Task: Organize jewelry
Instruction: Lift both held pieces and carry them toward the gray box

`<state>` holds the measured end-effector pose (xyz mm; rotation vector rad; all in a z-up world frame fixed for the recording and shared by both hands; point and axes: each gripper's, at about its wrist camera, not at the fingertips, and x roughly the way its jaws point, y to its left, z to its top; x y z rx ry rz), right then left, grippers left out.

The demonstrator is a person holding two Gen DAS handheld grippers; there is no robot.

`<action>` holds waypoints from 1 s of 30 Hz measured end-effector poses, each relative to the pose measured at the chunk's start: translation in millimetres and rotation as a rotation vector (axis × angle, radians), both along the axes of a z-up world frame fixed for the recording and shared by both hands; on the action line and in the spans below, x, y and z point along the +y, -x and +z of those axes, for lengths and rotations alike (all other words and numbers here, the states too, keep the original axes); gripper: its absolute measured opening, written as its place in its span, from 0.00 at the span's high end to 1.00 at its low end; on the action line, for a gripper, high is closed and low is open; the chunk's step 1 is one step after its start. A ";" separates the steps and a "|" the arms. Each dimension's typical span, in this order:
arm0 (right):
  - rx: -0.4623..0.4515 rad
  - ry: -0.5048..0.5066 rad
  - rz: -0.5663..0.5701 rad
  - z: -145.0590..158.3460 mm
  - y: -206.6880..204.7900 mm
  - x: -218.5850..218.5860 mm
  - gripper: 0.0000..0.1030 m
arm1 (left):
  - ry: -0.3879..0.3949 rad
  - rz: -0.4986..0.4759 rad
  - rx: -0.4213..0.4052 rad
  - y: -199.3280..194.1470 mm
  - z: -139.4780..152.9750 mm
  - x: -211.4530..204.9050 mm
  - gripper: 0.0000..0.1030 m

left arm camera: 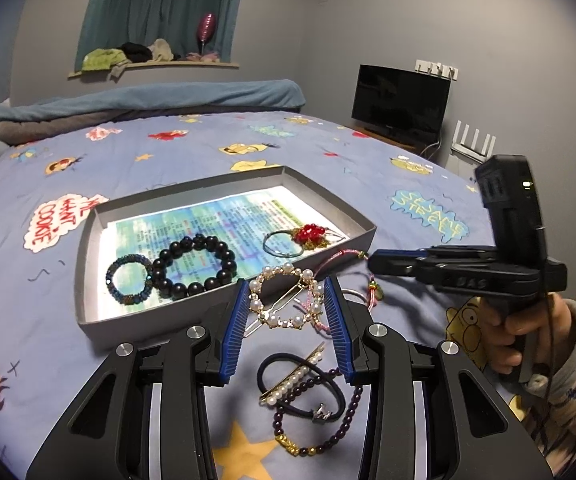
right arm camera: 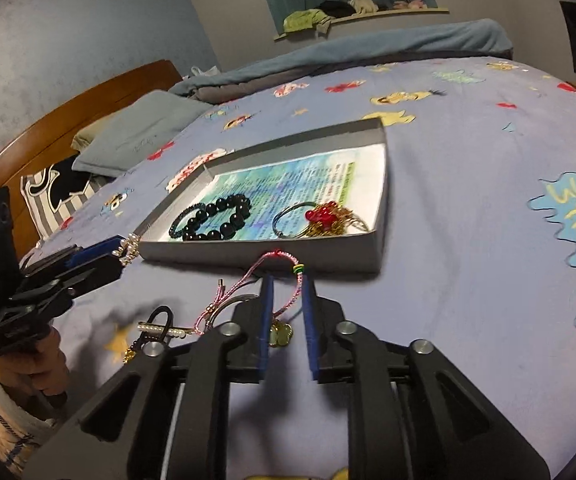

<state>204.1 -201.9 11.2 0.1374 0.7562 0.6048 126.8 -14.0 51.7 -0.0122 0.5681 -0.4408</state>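
The left hand-held gripper [left arm camera: 286, 308] has its blue-padded jaws spread around a round pearl-and-gold hair clip [left arm camera: 284, 300] just outside the near wall of the shallow grey cardboard tray [left arm camera: 88, 248]; whether the pads touch the clip I cannot tell. From the right wrist view the clip [right arm camera: 128, 249] sits at the fingertips near the tray's near-left corner. The right hand-held gripper [right arm camera: 287, 312] is released too, its jaws astride a pink braided cord bracelet with a gold charm [right arm camera: 284, 292] on the cartoon-print blue bedsheet [right arm camera: 468, 240], close to the tray's near wall. Already inside the tray lie a black bead bracelet [left arm camera: 194, 266], a small dark blue beaded ring bracelet [left arm camera: 128, 284] and a red-beaded hair tie [left arm camera: 300, 238]. The step in hand looks like picking up both pieces; next, each gripper likely needs to close, lift over the wall and drop inside.
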 end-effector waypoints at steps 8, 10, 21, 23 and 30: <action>-0.004 0.025 -0.016 -4.6 -2.5 2.8 0.73 | 0.000 0.000 -0.002 0.8 -0.5 0.7 0.61; 0.011 0.008 0.000 -6.3 -4.5 2.7 0.78 | -0.003 0.000 -0.001 1.4 -1.0 0.3 0.61; -0.148 -0.119 0.062 56.3 26.5 0.9 0.98 | 0.002 0.014 -0.017 -2.7 9.6 0.7 0.61; -0.171 -0.134 0.060 68.1 27.1 -1.4 0.98 | 0.012 0.016 -0.018 -6.4 13.4 1.2 0.61; -0.205 -0.116 0.036 90.1 3.4 2.1 0.98 | 0.004 0.046 -0.029 -29.8 26.3 3.3 0.61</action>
